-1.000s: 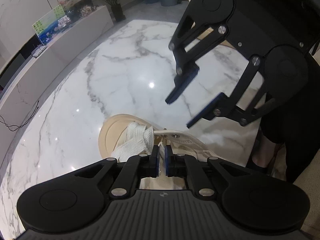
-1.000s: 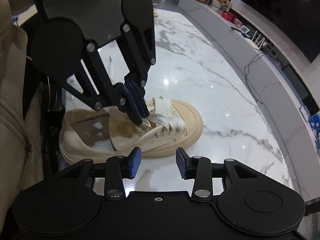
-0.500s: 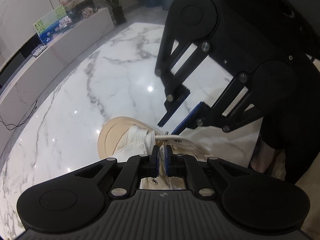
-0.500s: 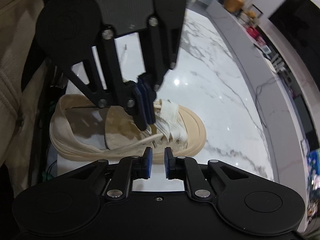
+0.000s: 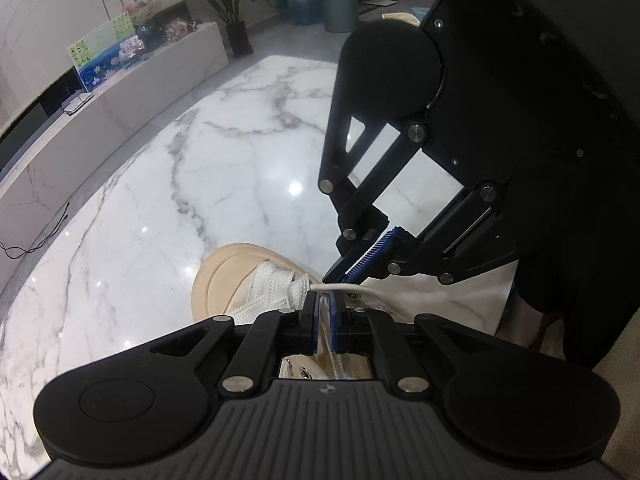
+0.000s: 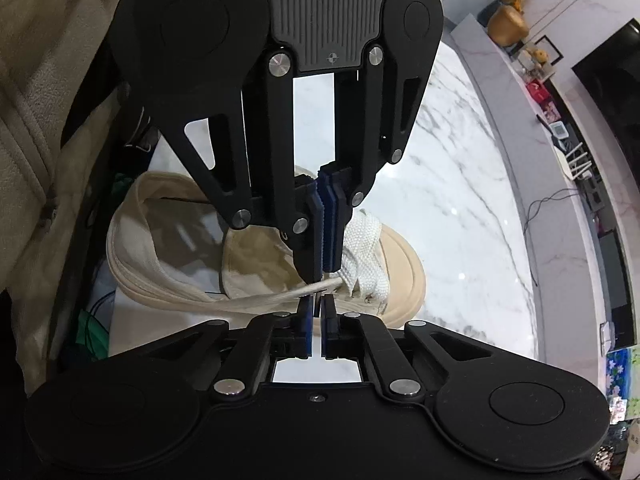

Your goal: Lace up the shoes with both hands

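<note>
Between both pinched jaws, the shoelace [image 6: 276,295].

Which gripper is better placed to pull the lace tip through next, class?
Probably the right gripper: its jaws have just closed on the thin lace tip, pointing out from the shoe's side. The left gripper pinches the lace at the eyelets, anchoring it.

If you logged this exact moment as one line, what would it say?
left gripper: shut on lace | right gripper: just closed on lace | shoe: on marble table
</note>
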{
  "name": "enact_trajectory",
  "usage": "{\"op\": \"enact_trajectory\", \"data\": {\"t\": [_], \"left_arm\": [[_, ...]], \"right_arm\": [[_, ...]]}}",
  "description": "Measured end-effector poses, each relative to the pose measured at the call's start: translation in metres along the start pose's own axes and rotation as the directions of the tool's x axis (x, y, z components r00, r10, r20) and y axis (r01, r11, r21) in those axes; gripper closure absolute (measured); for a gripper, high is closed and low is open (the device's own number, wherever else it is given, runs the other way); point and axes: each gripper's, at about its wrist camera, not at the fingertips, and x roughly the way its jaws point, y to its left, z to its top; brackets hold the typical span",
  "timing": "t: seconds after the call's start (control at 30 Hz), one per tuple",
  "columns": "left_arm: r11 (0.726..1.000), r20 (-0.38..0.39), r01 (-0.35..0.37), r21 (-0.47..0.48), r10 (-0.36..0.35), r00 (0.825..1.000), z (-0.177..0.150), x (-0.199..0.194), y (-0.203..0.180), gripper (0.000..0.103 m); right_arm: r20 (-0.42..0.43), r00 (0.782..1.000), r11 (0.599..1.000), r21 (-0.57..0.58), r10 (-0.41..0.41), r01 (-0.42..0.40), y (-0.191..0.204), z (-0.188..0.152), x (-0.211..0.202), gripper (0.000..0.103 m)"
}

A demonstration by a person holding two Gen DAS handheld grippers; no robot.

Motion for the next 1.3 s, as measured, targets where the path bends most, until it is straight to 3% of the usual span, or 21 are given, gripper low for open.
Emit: {"op": "enact_trajectory", "data": {"t": [0.23,0.33,0.5,0.7,0.83,0.93,1.0,1.1,1.23,1.3], "left_arm": [[0.998,0.017,-0.036,-0.057,0.037,0.999,-0.018,-0.031,0.009,0.096],[0.994,0.008,-0.044,-0.103,0.046,0.999,-0.029,-0.037,0.014,0.085],[0.989,-0.012,-0.056,-0.138,0.055,0.998,-0.040,-0.042,0.017,0.084],[0.987,0.021,-0.030,-0.156,0.033,0.999,-0.042,-0.053,0.014,0.084],[0.994,0.037,0.005,-0.111,-0.001,0.999,-0.034,-0.051,0.001,0.082],[0.999,0.029,-0.009,-0.037,0.010,1.000,-0.020,-0.040,-0.012,0.076],[0.999,0.014,-0.036,0.026,0.035,0.999,-0.011,-0.029,-0.020,0.076],[0.994,-0.022,-0.066,0.086,0.068,0.997,-0.004,-0.011,-0.025,0.076],[0.995,-0.078,-0.038,0.097,0.046,0.996,-0.003,0.006,-0.023,0.077],[0.996,-0.095,-0.027,0.085,0.035,0.995,-0.004,0.010,-0.021,0.084]], "right_arm": [[-0.025,1.000,0.994,0.113,-0.005,0.007,-0.005,0.000,-0.007,0.102],[-0.044,0.999,0.986,0.166,-0.018,0.026,-0.006,-0.005,-0.014,0.103],[-0.102,0.993,0.969,0.235,-0.058,0.081,-0.005,-0.018,-0.028,0.103],[-0.102,0.993,0.963,0.254,-0.061,0.085,0.006,-0.023,-0.044,0.103],[-0.101,0.993,0.965,0.247,-0.059,0.083,0.000,-0.015,-0.036,0.103],[-0.087,0.995,0.966,0.247,-0.055,0.075,-0.002,-0.010,-0.033,0.101],[-0.080,0.995,0.967,0.246,-0.052,0.070,0.000,-0.008,-0.034,0.094],[-0.076,0.996,0.968,0.239,-0.055,0.072,0.003,-0.006,-0.036,0.093],[-0.056,0.997,0.965,0.251,-0.058,0.070,0.005,-0.006,-0.040,0.091],[-0.047,0.997,0.964,0.255,-0.061,0.071,0.006,-0.007,-0.041,0.084]]}}
